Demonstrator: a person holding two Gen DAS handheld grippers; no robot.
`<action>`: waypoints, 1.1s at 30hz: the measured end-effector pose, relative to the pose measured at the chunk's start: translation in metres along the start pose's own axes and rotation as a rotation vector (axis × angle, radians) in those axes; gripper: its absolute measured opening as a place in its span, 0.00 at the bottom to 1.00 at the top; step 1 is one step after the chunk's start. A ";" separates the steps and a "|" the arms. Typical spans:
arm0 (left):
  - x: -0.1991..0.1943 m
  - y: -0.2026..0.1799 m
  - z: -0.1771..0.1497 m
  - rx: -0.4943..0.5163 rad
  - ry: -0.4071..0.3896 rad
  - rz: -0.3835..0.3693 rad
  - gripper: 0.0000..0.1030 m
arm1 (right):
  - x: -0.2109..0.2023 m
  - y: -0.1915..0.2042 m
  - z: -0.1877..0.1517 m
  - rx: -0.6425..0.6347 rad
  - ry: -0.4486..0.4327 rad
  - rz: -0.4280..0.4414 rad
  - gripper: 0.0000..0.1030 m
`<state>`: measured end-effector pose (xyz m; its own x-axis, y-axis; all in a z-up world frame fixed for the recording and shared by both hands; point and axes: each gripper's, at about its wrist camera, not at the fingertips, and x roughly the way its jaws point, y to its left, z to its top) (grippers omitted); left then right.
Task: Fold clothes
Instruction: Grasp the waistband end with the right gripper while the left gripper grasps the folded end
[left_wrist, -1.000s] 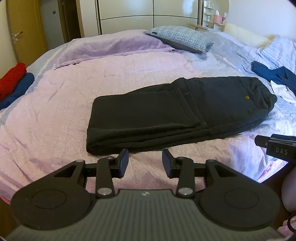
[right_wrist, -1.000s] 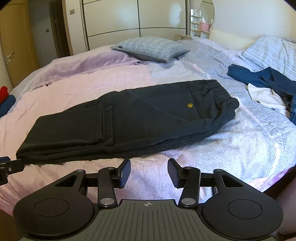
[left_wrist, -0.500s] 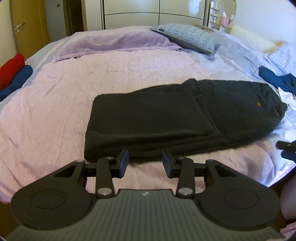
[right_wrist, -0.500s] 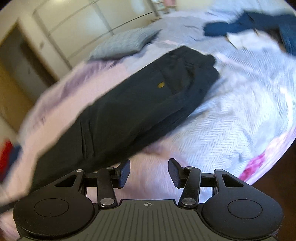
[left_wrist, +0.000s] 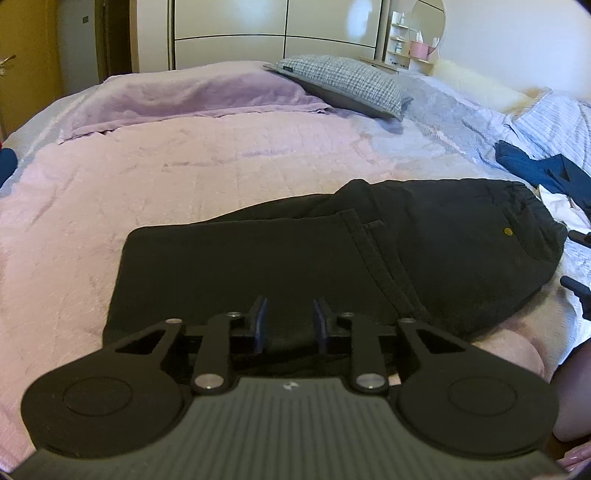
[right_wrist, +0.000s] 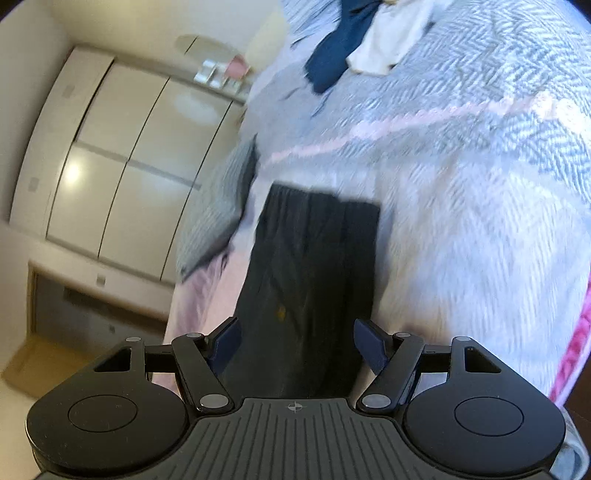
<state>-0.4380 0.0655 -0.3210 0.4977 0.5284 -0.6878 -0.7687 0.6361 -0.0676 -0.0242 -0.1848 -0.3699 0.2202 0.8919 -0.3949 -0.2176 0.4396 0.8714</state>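
Black trousers (left_wrist: 332, 258), folded lengthwise, lie across the pink bedspread (left_wrist: 147, 192), with the waistband and its brass button to the right. My left gripper (left_wrist: 290, 321) hangs low over their near edge at the leg end. Its jaws are closing, with dark fabric in the narrow gap and the pads apart. My right gripper (right_wrist: 297, 343) is rolled on its side at the waist end of the trousers (right_wrist: 314, 277). Its jaws are opening wide and straddle the cloth without touching it. Its fingertips (left_wrist: 580, 236) show at the right edge of the left wrist view.
A grey checked pillow (left_wrist: 347, 85) and a lilac blanket (left_wrist: 184, 96) lie at the far side of the bed. A navy garment (left_wrist: 535, 166) and a white one (right_wrist: 384, 44) lie beyond the waistband. White wardrobe doors (right_wrist: 122, 166) stand behind the bed.
My left gripper moved forward and down over the trousers' near edge, and its jaws narrowed. My right gripper rolled sideways, swung to the waist end and spread its jaws wide.
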 end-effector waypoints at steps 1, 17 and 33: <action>0.004 0.000 0.001 0.002 0.001 0.001 0.22 | 0.005 -0.002 0.005 0.004 -0.007 -0.016 0.69; 0.026 0.025 0.003 -0.079 0.037 0.038 0.22 | 0.039 -0.026 0.029 -0.014 -0.023 0.021 0.58; 0.027 0.048 0.003 -0.151 0.040 0.040 0.22 | 0.048 -0.035 0.020 -0.038 -0.018 0.005 0.56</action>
<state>-0.4604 0.1119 -0.3410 0.4511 0.5270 -0.7203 -0.8409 0.5213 -0.1452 0.0132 -0.1597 -0.4132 0.2364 0.8923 -0.3845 -0.2550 0.4388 0.8616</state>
